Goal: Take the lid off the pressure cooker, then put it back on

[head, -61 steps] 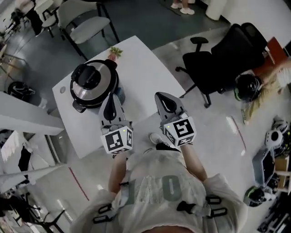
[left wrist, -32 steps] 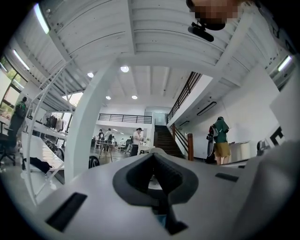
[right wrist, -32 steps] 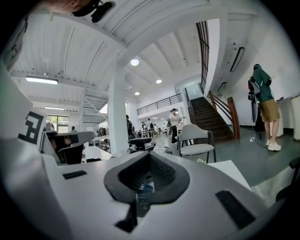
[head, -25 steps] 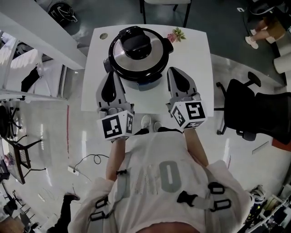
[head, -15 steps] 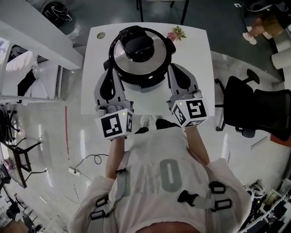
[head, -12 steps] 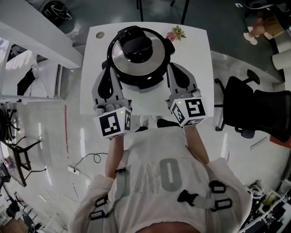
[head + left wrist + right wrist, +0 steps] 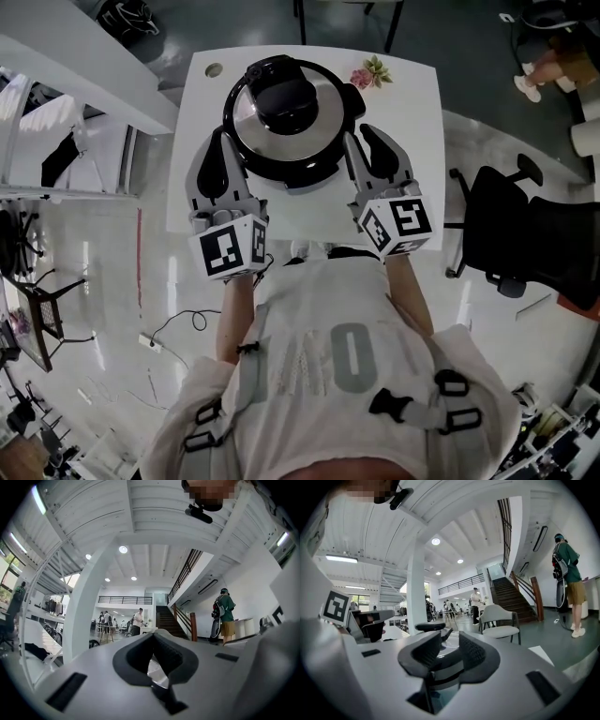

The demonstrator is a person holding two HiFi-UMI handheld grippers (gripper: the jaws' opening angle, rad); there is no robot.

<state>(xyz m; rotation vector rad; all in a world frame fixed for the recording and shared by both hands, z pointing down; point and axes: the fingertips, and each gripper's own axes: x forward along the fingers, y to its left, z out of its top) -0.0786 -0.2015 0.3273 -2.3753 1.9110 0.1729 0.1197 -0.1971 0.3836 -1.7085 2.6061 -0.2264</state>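
Lid (image 7: 328,111) sits on the pressure cooker (image 7: 291,164), mid-bench (image 7: 412,112) toward twelve o'clock. I judge nothing is done yet: lifting off and refitting both remain. Left tongs (image 7: 223,142), tips together and empty, stand just beside the cooker at eight o'clock. Right tongs (image 7: 366,142), at four o'clock, have just been opening; the cooker's edge shows through their gap, unpinched.

White table (image 7: 414,131): pressure cooker (image 7: 292,120), small flower (image 7: 372,73).

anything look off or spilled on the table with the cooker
Nothing stands out. The pressure cooker sits upright on the white table with its lid on, and no spill or damage shows.
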